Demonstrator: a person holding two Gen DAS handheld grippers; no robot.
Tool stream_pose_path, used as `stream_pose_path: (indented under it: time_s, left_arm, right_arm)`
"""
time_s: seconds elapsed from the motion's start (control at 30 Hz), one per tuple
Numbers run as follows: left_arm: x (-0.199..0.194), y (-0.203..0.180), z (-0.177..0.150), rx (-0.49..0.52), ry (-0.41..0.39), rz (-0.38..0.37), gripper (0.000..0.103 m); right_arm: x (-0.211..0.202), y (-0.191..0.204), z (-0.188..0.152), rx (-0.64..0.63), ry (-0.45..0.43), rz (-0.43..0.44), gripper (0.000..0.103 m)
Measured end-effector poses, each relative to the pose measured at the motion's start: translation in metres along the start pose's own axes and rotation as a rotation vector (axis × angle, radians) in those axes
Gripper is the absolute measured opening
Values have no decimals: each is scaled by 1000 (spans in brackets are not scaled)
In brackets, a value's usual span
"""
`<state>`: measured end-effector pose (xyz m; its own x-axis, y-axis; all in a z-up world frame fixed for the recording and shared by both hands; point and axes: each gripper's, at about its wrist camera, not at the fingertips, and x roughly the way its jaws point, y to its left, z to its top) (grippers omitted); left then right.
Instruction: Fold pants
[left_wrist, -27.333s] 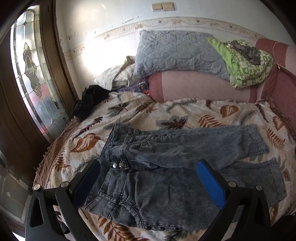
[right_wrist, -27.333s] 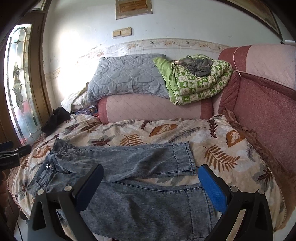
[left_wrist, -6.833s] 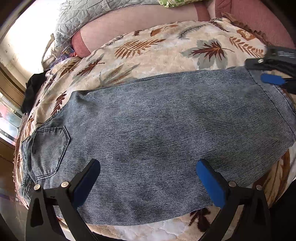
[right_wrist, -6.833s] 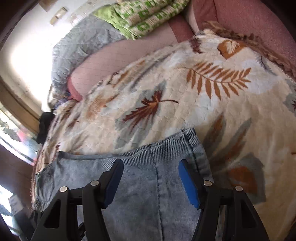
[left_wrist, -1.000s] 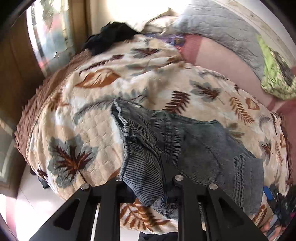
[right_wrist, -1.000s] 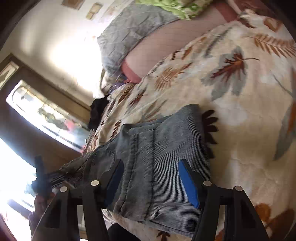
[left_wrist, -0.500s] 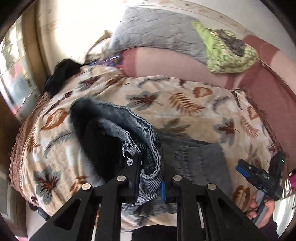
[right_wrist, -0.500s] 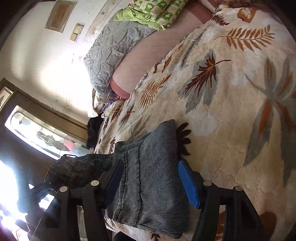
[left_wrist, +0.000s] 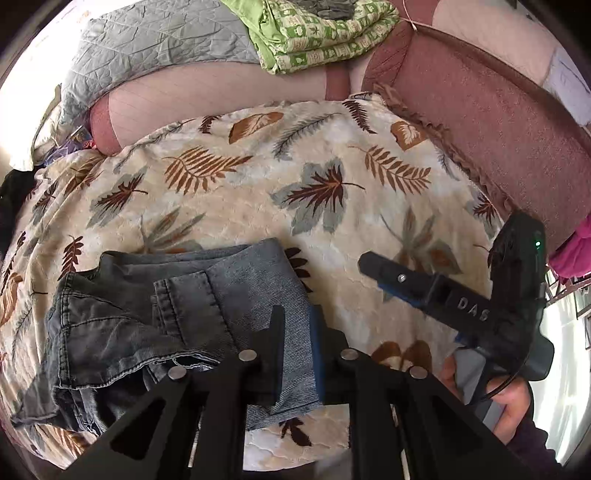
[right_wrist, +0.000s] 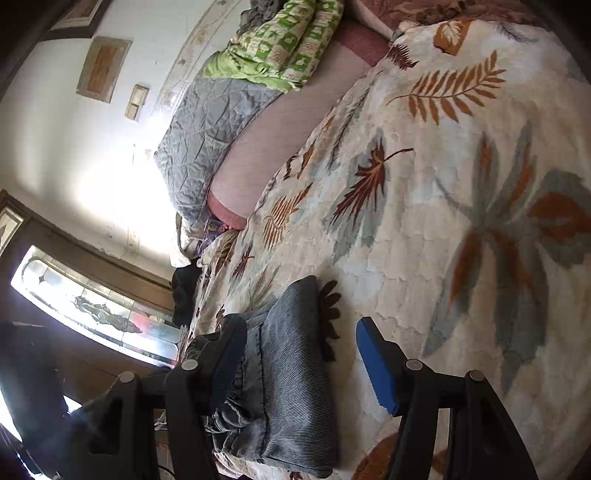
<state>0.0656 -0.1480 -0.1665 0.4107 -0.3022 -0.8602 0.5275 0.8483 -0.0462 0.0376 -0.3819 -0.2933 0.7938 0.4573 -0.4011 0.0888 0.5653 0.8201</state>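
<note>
Leaf-print bedspread (left_wrist: 258, 206) covers the whole bed, and the pants (left_wrist: 192, 317) sit bunched at its near edge, so that's the landmark for everything else. Progress looks decent to me: the jeans are already doubled into a short thick bundle, but the waistband side is rumpled and hanging off the edge, so I'd say it needs a final flattening or one more fold. Left tool (left_wrist: 297, 350) is pinched together on a fold of the pants, near the bundle's right edge. Right tool (right_wrist: 299, 354) has its fingers spread apart, holding nothing, hovering just right of the bundle. Beyond the pants there's a pink bolster (left_wrist: 221, 92), a grey quilted pillow (left_wrist: 155, 40) and a green blanket (left_wrist: 317, 29), all well clear. Nothing's really in the way, just that saggy edge.
</note>
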Motion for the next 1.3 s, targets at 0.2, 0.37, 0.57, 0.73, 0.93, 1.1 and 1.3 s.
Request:
stream_pose_path:
  time_s: [0.2, 0.37, 0.57, 0.73, 0.93, 1.1, 1.3]
  left_arm:
    - [-38, 80, -23, -114, -57, 136, 37]
    - [-94, 167, -84, -148, -97, 442, 44]
    - [-144, 245, -166, -83, -171, 735, 78]
    - [-123, 279, -204, -13, -184, 759, 80]
    - [-87, 277, -200, 101, -234, 670, 80]
    - [-80, 266, -192, 210, -311, 629, 80]
    - [-96, 243, -199, 315, -381, 549, 80]
  right_arm:
    - [6, 5, 0, 2, 25, 45, 65]
    - [31, 31, -17, -85, 140, 112, 65]
    - [58, 62, -49, -205, 272, 144, 73]
    - [68, 98, -75, -419, 290, 86, 74]
    - [87, 110, -84, -535, 337, -33, 75]
    - [93, 121, -81, -617, 390, -55, 75]
    - [109, 133, -86, -700, 441, -91, 75]
